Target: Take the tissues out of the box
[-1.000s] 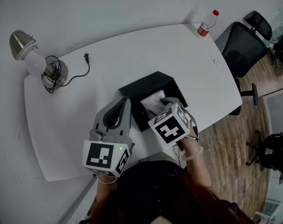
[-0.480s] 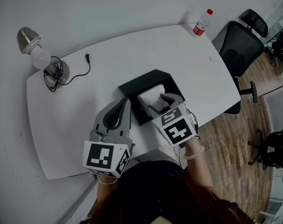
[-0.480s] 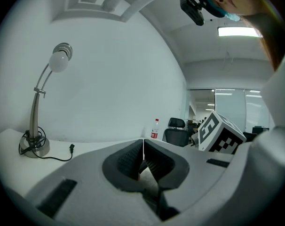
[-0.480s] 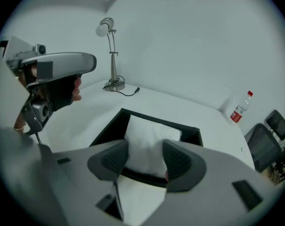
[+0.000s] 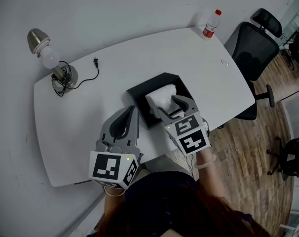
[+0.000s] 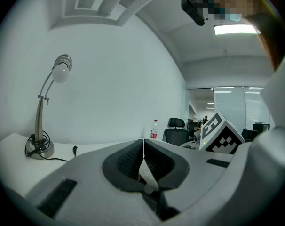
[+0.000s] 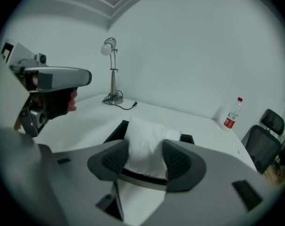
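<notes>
The right gripper (image 5: 172,107) is clamping the white tissue pack (image 5: 161,95) at the open black box (image 5: 139,90).

In the right gripper view its jaws are standing fairly wide, and both ribbed pads (image 7: 115,158) are pressing on the sides of the soft pack, which is bulging out past them towards the box behind. From the head view the pack is sitting over the box's opening, near the front edge of the white table (image 5: 90,107); whether it is clear of the box cannot be told. The left gripper (image 5: 132,111) is hovering over the table just to the left of the box, apart from it, with its jaws together and nothing between them. A desk lamp (image 5: 47,57) is standing at the table's far left corner, a bottle (image 5: 211,23) at the far right, and an office chair (image 5: 253,46) is waiting beyond that end.
</notes>
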Action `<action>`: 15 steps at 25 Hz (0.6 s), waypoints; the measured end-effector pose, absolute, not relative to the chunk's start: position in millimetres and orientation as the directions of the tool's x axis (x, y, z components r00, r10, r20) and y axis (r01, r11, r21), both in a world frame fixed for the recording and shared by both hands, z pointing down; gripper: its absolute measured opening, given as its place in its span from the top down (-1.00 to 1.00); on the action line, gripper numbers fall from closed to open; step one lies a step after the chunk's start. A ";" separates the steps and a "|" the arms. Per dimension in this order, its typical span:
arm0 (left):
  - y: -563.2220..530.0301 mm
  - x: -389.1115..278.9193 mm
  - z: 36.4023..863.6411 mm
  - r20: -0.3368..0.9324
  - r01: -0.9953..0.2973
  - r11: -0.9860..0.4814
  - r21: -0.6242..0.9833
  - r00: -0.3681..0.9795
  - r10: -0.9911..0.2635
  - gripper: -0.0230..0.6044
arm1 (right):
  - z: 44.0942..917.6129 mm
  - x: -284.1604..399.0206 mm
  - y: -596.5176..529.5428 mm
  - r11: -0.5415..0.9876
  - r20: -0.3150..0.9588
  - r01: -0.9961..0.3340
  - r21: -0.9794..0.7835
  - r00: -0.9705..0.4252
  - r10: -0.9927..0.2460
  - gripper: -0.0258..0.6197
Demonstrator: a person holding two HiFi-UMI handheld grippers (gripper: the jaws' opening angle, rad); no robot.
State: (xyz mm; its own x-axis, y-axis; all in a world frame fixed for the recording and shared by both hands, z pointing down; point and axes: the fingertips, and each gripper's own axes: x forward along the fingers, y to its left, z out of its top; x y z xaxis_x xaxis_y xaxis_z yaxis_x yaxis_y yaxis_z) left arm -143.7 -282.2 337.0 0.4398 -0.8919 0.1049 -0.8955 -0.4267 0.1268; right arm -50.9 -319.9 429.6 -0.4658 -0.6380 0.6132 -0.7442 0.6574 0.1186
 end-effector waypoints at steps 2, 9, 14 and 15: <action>-277.0 -143.1 335.9 0.102 -0.897 -0.425 0.122 0.437 -0.893 0.84 | 424.1 -49.9 -318.1 0.648 0.586 -0.751 0.127 -0.470 -0.660 0.16; -255.5 -139.5 334.5 0.099 -0.899 -0.424 0.108 0.434 -0.895 0.84 | 402.9 -44.6 -308.4 0.610 0.484 -0.773 0.172 -0.473 -0.736 0.15; -236.2 -138.5 329.6 0.085 -0.902 -0.421 0.099 0.429 -0.899 0.84 | 391.6 -41.0 -296.8 0.588 0.437 -0.786 0.193 -0.468 -0.768 0.15; -232.2 -138.4 329.9 0.084 -0.902 -0.419 0.100 0.427 -0.900 0.84 | 389.2 -40.1 -294.6 0.583 0.427 -0.788 0.197 -0.466 -0.775 0.15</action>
State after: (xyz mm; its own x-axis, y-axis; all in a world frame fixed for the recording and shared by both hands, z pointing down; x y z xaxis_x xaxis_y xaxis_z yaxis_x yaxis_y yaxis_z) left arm -138.4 -232.2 329.9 0.4274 -0.9002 0.0839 -0.9024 -0.4191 0.1000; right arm -40.1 -294.6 389.2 -0.4662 -0.7746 0.4274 -0.7884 0.5829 0.1965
